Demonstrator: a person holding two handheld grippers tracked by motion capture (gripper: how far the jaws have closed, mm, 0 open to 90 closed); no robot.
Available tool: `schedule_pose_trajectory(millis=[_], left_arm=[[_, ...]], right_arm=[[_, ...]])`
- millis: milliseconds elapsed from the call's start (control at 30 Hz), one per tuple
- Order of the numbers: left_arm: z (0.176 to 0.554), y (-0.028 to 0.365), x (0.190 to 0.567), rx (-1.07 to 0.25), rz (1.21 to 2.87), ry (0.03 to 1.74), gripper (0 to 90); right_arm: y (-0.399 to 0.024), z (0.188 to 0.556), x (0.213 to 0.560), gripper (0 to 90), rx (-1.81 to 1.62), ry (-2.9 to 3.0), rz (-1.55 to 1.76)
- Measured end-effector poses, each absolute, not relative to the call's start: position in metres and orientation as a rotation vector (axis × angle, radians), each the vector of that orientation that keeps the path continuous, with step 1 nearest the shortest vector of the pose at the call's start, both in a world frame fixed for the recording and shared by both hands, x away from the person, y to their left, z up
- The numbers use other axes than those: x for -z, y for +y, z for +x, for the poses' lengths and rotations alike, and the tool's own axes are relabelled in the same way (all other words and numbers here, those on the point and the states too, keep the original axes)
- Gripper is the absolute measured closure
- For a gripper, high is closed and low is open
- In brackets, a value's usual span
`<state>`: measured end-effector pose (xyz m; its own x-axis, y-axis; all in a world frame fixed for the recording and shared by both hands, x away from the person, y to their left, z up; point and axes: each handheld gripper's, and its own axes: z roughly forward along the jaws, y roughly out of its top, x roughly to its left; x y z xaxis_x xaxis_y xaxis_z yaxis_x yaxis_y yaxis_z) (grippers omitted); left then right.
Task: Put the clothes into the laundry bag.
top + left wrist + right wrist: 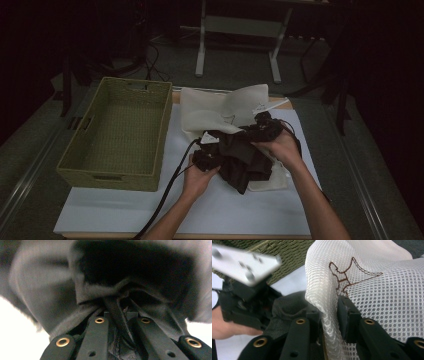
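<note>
**At table centre: dark garment going into a mesh bag**

On the white sheet [250,215], at 3 o'clock from the woven basket [165,130]: dark garment [240,160] bunched between both hands, overlapping the near edge of the white mesh bag [210,112] spread toward 12 o'clock. Left gripper [212,157] clamped tight on a fold of the garment. Right gripper [328,312] pinching a fold of the bag's mesh, at about 1 o'clock from the garment.

Judged as the stuffing step. Keep the mesh lifted and drawn toward 12 o'clock to hold the mouth wide. Push the cloth in low, from 7 o'clock toward 1 o'clock, in small bunches. Avoid catching mesh in the left jaws. Regrip farther back only with the bunch well inside.
</note>
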<state>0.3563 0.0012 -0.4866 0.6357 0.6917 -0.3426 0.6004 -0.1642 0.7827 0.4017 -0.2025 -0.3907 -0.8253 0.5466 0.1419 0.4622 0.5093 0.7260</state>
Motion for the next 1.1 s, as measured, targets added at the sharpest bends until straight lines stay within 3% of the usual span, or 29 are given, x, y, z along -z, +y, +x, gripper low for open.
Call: schedule_pose_trajectory(millis=[200, 500, 667, 867, 967, 1100], left_arm=[[0.369, 0.001, 0.474, -0.133, 1.838, 1.032, 86.2], [0.377, 0.004, 0.467, -0.1, 1.815, 1.049, 86.1], [0.382, 0.006, 0.464, -0.061, 1.799, 1.07, 86.1], [0.384, 0.008, 0.463, -0.016, 1.776, 1.09, 86.0], [0.384, 0.009, 0.462, -0.013, 1.771, 1.088, 85.9], [0.383, 0.009, 0.462, -0.018, 1.782, 1.089, 84.7]], right_arm=[[-0.211, 0.402, 0.392, 55.6, -1.25, 2.66, 0.889], [-0.202, 0.39, 0.4, 19.1, -1.165, 2.748, 0.712], [-0.19, 0.383, 0.41, 11.3, -1.019, 2.736, 0.606], [-0.176, 0.376, 0.419, 13.8, -0.804, 2.651, 0.515], [-0.171, 0.376, 0.423, 25.4, -0.677, 2.56, 0.496], [-0.17, 0.378, 0.424, 52.7, -0.595, 2.49, 0.494]])
